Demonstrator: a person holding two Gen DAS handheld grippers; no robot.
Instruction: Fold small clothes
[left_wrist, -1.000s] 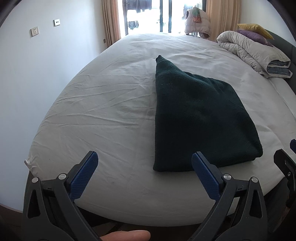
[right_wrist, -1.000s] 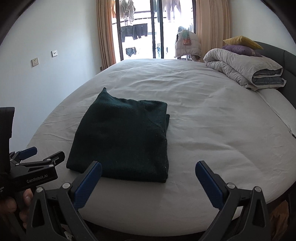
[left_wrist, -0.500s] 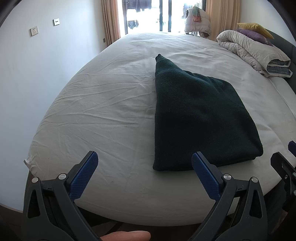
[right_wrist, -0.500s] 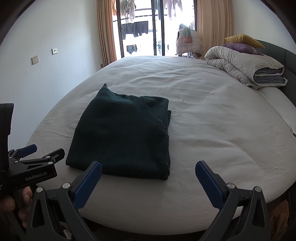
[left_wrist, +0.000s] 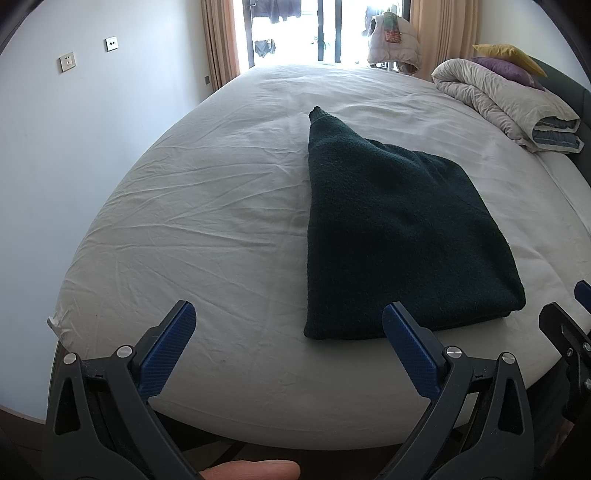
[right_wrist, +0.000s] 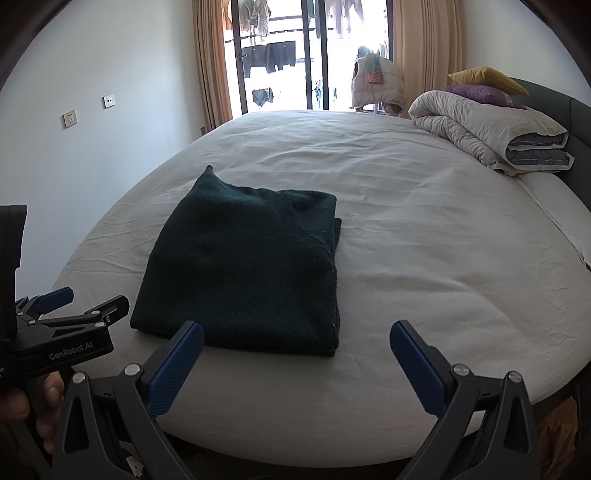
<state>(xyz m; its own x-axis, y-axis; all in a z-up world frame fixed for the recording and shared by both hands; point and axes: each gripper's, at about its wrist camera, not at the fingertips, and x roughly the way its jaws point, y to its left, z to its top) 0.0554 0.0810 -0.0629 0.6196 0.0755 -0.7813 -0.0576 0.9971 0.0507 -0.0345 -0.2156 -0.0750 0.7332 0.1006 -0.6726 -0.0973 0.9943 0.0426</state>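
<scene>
my right gripper (left_wrist: 569, 321): cut by frame edge | my finger (left_wrist: 251, 469): only tip shows | balcony laundry (right_wrist: 271, 55): too small to identify

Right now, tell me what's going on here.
A person holds a gripper in each hand at the near edge of the bed. The dark green sweater lies folded on the sheet, touched by neither. The left gripper and right gripper both have their jaws open and hold nothing.

Both wrist views look from the bed's (left_wrist: 221, 229) near edge across toward the balcony door (right_wrist: 280, 55), low and close. They share the folded dark garment (right_wrist: 251, 266), which sits right in the left view and left in the right view.
</scene>
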